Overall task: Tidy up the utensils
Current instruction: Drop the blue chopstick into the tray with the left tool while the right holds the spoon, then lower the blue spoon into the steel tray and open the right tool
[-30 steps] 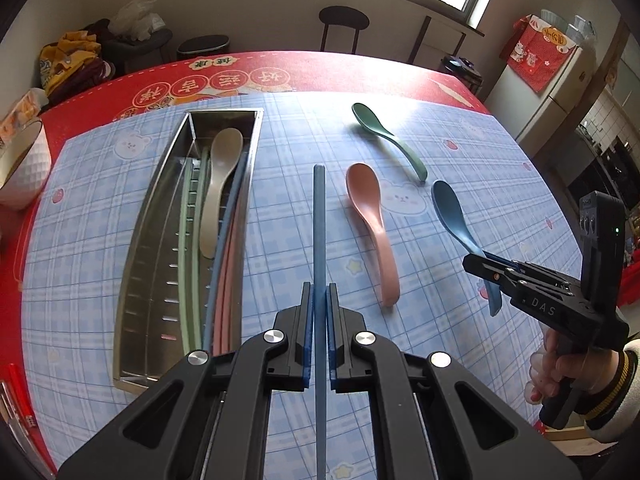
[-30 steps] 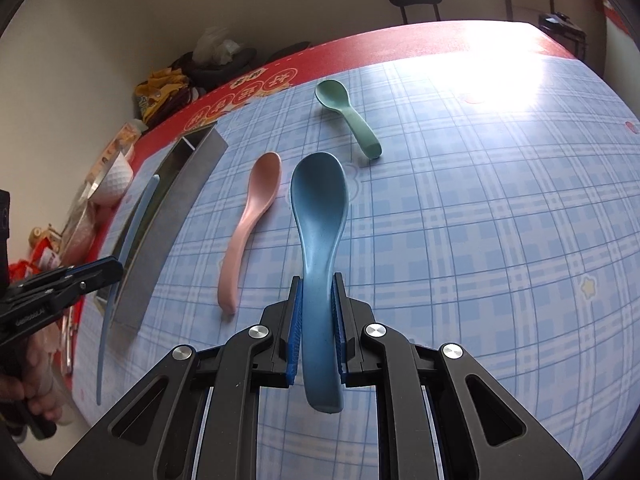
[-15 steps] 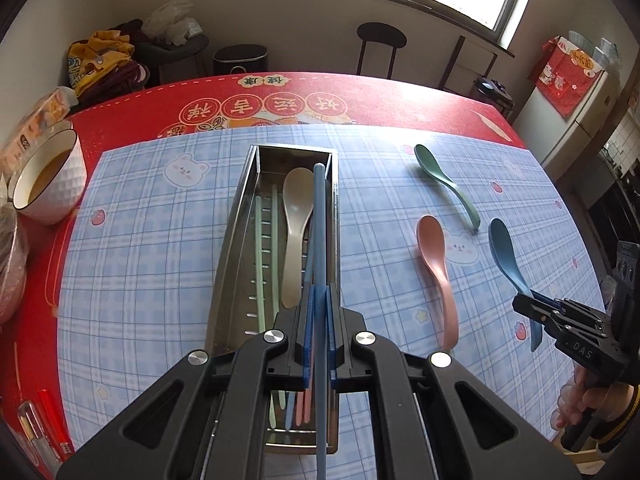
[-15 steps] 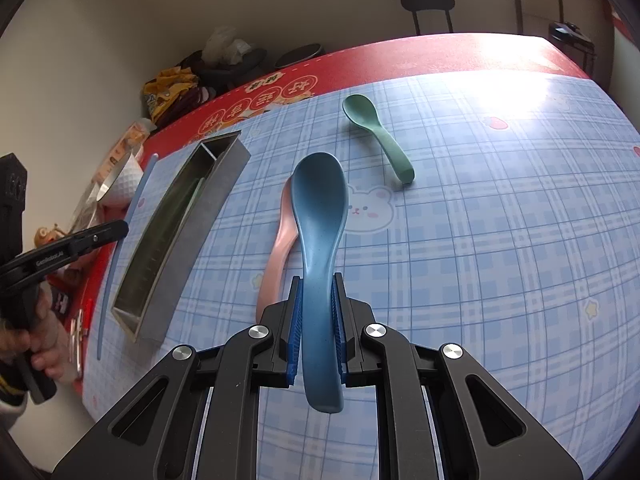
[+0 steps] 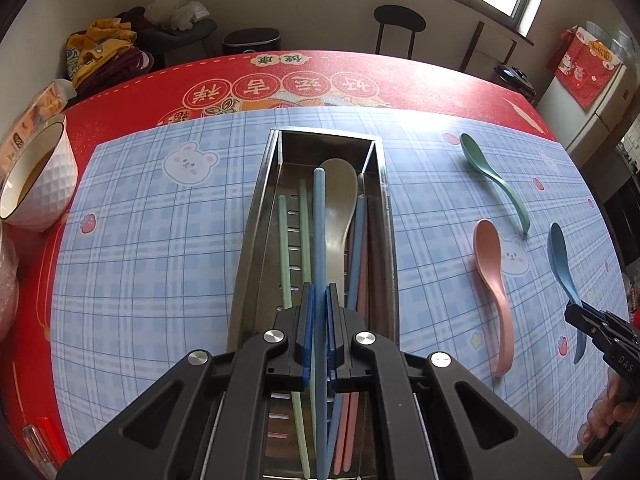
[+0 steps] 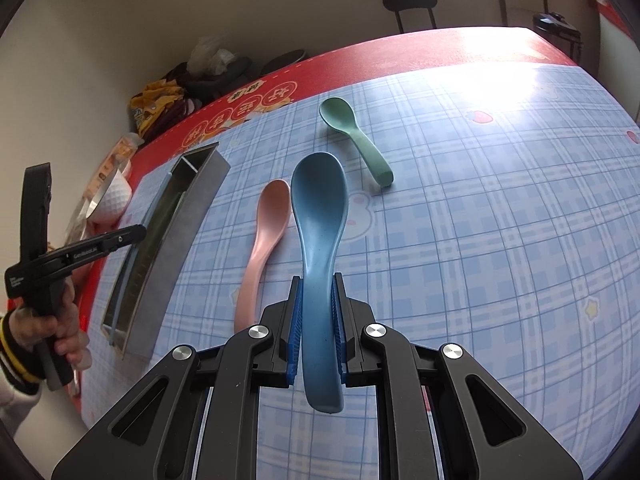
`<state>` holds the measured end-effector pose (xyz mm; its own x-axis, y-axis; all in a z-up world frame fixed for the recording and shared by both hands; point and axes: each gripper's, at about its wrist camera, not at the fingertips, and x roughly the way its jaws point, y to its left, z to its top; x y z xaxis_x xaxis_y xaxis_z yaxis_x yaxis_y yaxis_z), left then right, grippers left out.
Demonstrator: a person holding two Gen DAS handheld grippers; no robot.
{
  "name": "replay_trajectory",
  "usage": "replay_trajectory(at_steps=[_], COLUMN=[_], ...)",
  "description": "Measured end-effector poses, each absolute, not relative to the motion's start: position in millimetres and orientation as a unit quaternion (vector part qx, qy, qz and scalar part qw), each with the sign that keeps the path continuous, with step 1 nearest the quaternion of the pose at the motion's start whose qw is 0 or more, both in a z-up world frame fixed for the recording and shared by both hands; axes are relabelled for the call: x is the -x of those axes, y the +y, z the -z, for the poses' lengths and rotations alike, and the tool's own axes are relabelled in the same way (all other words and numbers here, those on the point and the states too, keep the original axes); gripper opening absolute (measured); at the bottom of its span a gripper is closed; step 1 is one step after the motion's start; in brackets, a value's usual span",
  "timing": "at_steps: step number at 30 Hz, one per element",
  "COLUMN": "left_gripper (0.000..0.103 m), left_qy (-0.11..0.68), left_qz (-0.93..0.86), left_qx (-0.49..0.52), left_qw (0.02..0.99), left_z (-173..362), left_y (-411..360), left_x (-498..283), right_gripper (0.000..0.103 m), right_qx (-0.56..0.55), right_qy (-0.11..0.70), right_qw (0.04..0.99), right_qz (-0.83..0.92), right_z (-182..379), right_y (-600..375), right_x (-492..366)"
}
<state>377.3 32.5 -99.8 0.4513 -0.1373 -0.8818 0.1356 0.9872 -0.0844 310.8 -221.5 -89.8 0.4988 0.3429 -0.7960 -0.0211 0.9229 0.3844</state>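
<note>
Blue and slim, a chopstick (image 5: 319, 248) sits pinched between the closed fingers of the left gripper (image 5: 319, 334), its long axis running straight away from the camera above the steel tray (image 5: 256, 216), tip toward the tray's far end. Inside the tray lie a beige spoon (image 5: 338, 208) and green, blue and pink chopsticks, their near ends hidden under the gripper body. On the blue plaid mat (image 5: 160, 240), toward its right edge, rest a pink spoon (image 5: 490, 280) and a green spoon (image 5: 494, 178). In the right wrist view, the right gripper (image 6: 317, 330) clamps a blue spoon (image 6: 319, 216) by its handle, bowl pointing away. The lettering on the left gripper's side is too small to make out.
</note>
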Motion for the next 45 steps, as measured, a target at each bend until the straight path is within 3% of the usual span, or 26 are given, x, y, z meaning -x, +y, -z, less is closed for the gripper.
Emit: replay_trajectory(at_steps=[15,22,24,26,30,37,45], left_gripper=[0.007,0.009,0.017,0.032,0.046,0.084,0.093], left_qy=[0.536,0.523,0.519,0.512,0.499,0.478,0.486], left_qz=[0.075,0.086,0.090,0.097,0.102,0.104,0.086], left_qx=[-0.019,0.002,0.006,0.009,0.007,-0.001,-0.007], left_qw=[0.841,0.848,0.850,0.853,0.860,0.872,0.870], left_z=[110.3,80.1,71.8,64.7,54.3,41.0,44.5], left_y=[29.4,34.8,37.6,41.2,51.8,80.4,116.9], left_x=[-407.0,-400.3,-395.9,-391.3,-381.9,-362.7,-343.0], right_gripper=[0.014,0.014,0.014,0.014,0.014,0.014,0.014], right_qx=[-0.163,-0.173,-0.174,-0.172,-0.182,-0.200,-0.228], right_qy=[0.483,0.496,0.500,0.509,0.528,0.560,0.579], right_qw=[0.852,0.844,0.840,0.836,0.822,0.797,0.779], right_qz=[-0.120,-0.112,-0.115,-0.113,-0.113,-0.109,-0.079], right_z=[78.6,61.8,57.3,54.4,51.8,56.7,70.1], right_y=[-212.7,-208.4,-199.9,-188.2,-159.9,-98.2,-49.0], right_x=[-328.5,-337.4,-342.4,-348.7,-362.2,-383.7,-405.0])
